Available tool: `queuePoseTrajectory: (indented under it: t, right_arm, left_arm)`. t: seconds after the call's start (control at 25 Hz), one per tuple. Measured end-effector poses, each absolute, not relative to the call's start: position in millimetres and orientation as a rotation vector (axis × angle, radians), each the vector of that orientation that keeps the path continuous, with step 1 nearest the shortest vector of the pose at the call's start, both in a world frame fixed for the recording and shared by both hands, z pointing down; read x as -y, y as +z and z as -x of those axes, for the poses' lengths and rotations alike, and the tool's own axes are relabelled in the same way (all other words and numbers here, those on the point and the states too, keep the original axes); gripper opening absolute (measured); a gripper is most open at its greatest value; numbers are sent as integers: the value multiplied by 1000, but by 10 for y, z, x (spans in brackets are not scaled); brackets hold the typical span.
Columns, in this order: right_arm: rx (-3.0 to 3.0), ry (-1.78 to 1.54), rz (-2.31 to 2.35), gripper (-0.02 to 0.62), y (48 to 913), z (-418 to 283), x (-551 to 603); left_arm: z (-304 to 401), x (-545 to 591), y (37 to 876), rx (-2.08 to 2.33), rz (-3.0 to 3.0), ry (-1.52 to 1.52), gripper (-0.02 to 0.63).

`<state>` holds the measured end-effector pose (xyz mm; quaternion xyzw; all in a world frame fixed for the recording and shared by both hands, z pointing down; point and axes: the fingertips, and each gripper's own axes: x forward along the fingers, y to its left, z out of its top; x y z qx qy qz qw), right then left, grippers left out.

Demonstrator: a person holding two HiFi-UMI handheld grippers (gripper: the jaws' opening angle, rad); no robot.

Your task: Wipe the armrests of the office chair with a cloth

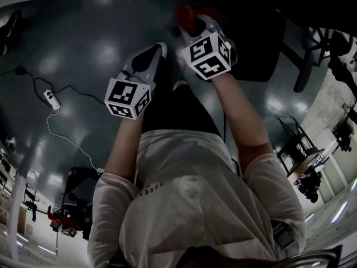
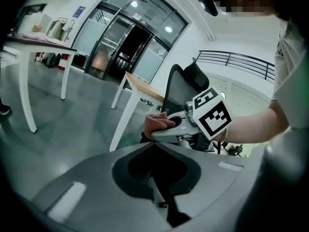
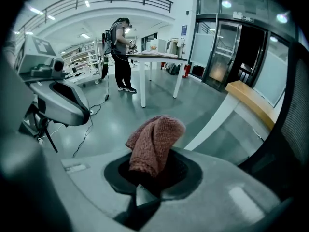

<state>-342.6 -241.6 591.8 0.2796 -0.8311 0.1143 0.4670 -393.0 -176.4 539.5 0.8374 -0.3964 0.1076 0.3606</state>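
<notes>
A: Right claw state?
B: Right claw (image 3: 145, 178) is clenched on the pink knit cloth (image 3: 154, 141). The cloth is bunched and stands up out of the jaws. Left claw (image 2: 155, 175): jaws together, nothing in them.
A: Chair?
B: Left gripper view has it best. Office chair (image 2: 179, 88), mesh back and headrest (image 2: 199, 74), directly behind the right claw. Right gripper view only gets dark mesh at that claw's far right edge. Head view shows a dark shape just right of it, with the cloth a red spot at the tip. Can't pick out the armrests in any view.
A: Claws touching?
B: No. Side by side, near. In the head view the left one sits closer to the body.
A: Clearance?
B: Ahead of the right claw is bare grey floor (image 3: 159, 100), then a white table (image 3: 157, 57) with a person (image 3: 120, 52) standing at it, well apart. Ahead-right is a wood-topped table (image 3: 248, 98); its white leg (image 3: 212, 124) slants past the cloth. Left of the left claw, head view only: corded power strip (image 1: 52, 98) on the floor. Left gripper view adds another table (image 2: 41, 45) far left and glass doors (image 2: 120, 47) beyond.
</notes>
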Motion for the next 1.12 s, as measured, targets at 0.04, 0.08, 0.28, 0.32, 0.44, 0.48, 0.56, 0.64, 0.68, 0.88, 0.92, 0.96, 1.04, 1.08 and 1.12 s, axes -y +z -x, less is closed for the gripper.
queuePoseTrajectory:
  t: [0.04, 0.08, 0.28, 0.32, 0.44, 0.48, 0.56, 0.64, 0.68, 0.88, 0.92, 0.96, 1.04, 1.08, 1.12]
  right_arm:
    - [2039, 282, -670, 54, 5916, 3441, 2349]
    - [2039, 287, -654, 54, 5916, 3449, 2275]
    - [2038, 288, -598, 54, 5916, 3438, 1853]
    - [2037, 278, -596, 54, 5914, 3432, 1786]
    - [2040, 265, -596, 54, 5885, 3431, 1599]
    - [2044, 269, -597, 54, 5869, 3434, 1536]
    - [2055, 275, -601, 54, 5836, 3427, 1421]
    - [2064, 266, -606, 54, 5804, 3408, 1311]
    - [2067, 254, -604, 54, 5794, 3399, 1248]
    - [2088, 221, -575, 54, 5760, 3354, 884]
    - [2093, 226, -571, 54, 5753, 3341, 807]
    - [2097, 231, -568, 54, 5750, 3325, 728]
    - [2101, 242, -558, 54, 5755, 3273, 572]
    - [2100, 245, -552, 54, 5761, 3242, 497]
    - [2096, 242, -543, 54, 5766, 3212, 426]
  left_arm:
    - [3952, 1707, 5392, 1035, -2153, 271, 17]
    - [3965, 1646, 5392, 1047, -2147, 264, 17]
    - [3926, 1279, 5393, 1076, -2121, 233, 17]
    - [3909, 1212, 5387, 1076, -2119, 226, 17]
    - [3873, 1033, 5355, 1077, -2125, 214, 17]
    - [3867, 982, 5344, 1079, -2127, 214, 17]
    - [3858, 899, 5328, 1090, -2129, 213, 17]
    - [3848, 828, 5315, 1103, -2129, 213, 17]
    - [3841, 792, 5307, 1109, -2128, 211, 17]
    - [3781, 575, 5274, 1147, -2120, 193, 17]
    - [3766, 522, 5277, 1153, -2116, 191, 17]
    - [3748, 469, 5284, 1158, -2112, 192, 17]
    - [3700, 370, 5297, 1163, -2107, 197, 17]
    - [3675, 329, 5296, 1165, -2108, 199, 17]
    - [3652, 295, 5287, 1167, -2110, 201, 17]
